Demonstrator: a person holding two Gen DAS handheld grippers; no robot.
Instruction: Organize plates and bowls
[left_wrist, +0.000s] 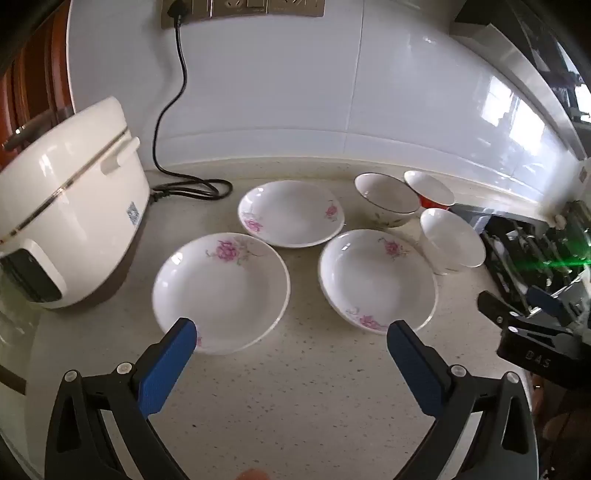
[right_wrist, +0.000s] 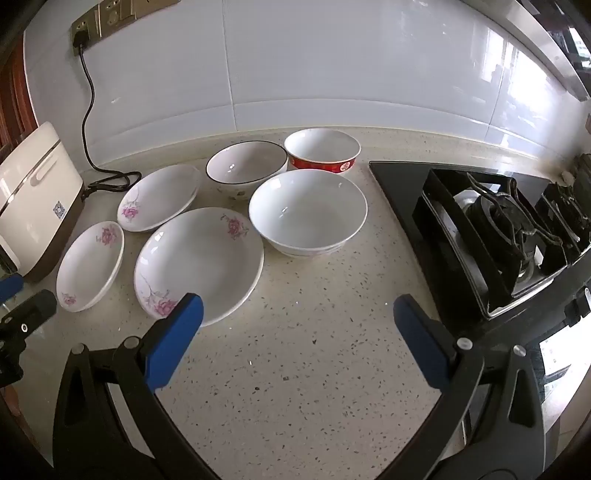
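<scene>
Three white plates with pink flowers lie on the speckled counter: a near left plate (left_wrist: 221, 291) (right_wrist: 90, 266), a far plate (left_wrist: 291, 213) (right_wrist: 160, 196) and a near right plate (left_wrist: 378, 280) (right_wrist: 201, 264). Three bowls stand behind them: a dark-rimmed bowl (left_wrist: 386, 199) (right_wrist: 246, 168), a red bowl (left_wrist: 430, 192) (right_wrist: 322, 149) and a plain white bowl (left_wrist: 452, 240) (right_wrist: 308, 212). My left gripper (left_wrist: 291, 328) is open and empty, just short of the two near plates. My right gripper (right_wrist: 298, 304) is open and empty over bare counter, in front of the white bowl.
A white rice cooker (left_wrist: 62, 210) (right_wrist: 35, 199) stands at the left, its black cord (left_wrist: 177, 110) running up to a wall socket. A black gas hob (right_wrist: 491, 229) lies at the right. The tiled wall (right_wrist: 295, 74) closes the back.
</scene>
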